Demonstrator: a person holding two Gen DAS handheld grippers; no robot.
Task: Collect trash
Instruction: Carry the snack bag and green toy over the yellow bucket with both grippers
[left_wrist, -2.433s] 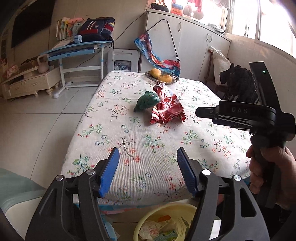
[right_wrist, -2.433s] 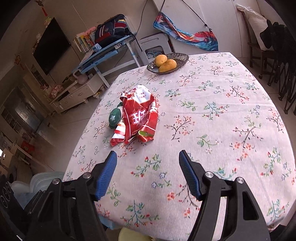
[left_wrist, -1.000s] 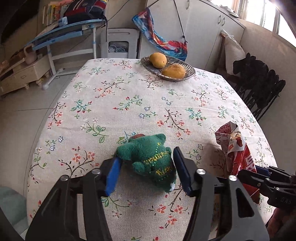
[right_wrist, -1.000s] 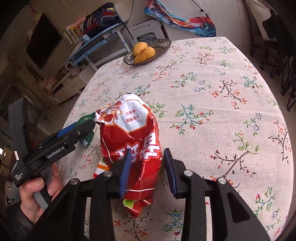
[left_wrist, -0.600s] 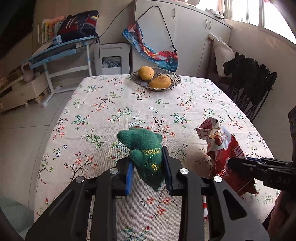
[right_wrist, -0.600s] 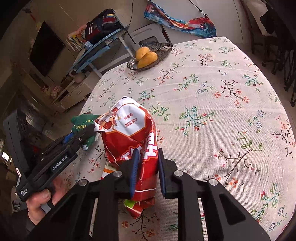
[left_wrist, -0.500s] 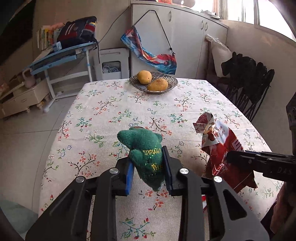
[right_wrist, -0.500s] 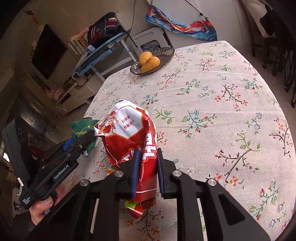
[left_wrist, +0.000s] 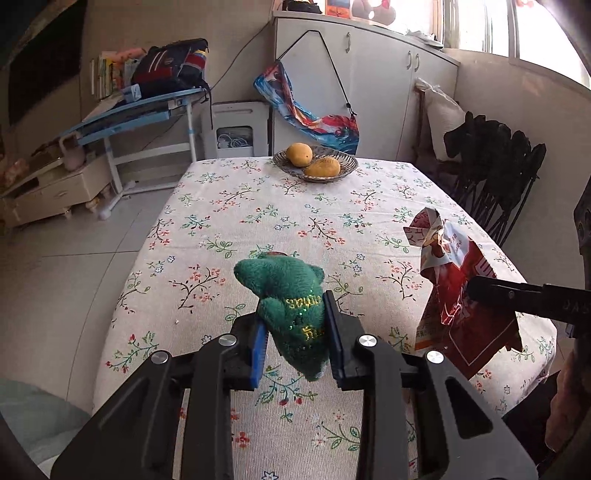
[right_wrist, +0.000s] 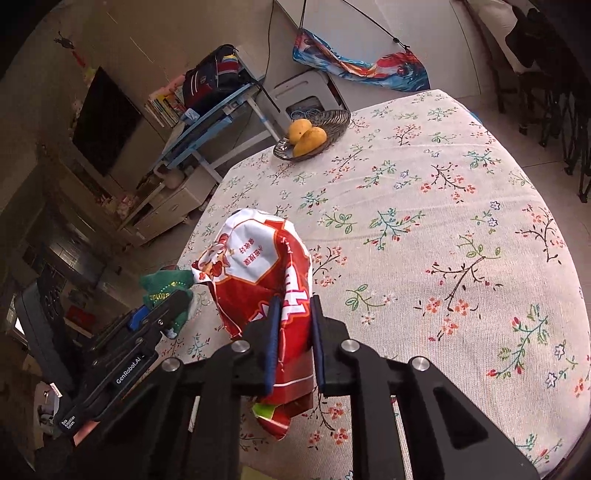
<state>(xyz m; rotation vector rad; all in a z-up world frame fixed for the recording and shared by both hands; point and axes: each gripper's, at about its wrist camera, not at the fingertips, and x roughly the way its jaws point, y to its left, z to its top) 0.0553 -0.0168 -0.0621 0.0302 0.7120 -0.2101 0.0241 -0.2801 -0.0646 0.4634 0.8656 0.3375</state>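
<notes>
My left gripper (left_wrist: 293, 325) is shut on a green plush toy (left_wrist: 288, 291) and holds it above the near part of the flowered table (left_wrist: 258, 206). My right gripper (right_wrist: 293, 325) is shut on a crumpled red and white snack bag (right_wrist: 258, 266), lifted off the table. The bag (left_wrist: 458, 288) shows at the right of the left wrist view, held by the right gripper (left_wrist: 491, 291). The plush toy (right_wrist: 166, 288) and the left gripper (right_wrist: 162, 314) show at the left of the right wrist view.
A wicker dish (left_wrist: 316, 166) with two mangoes stands at the table's far end. Black chairs (left_wrist: 495, 177) stand to the right, a blue desk (left_wrist: 140, 114) with a backpack and white cabinets (left_wrist: 369, 85) lie beyond. The tiled floor (left_wrist: 74, 251) lies left.
Both grippers closed on their objects and lifted them off the table. Since half a second ago both have drawn slightly back and up with the toy and the bag.
</notes>
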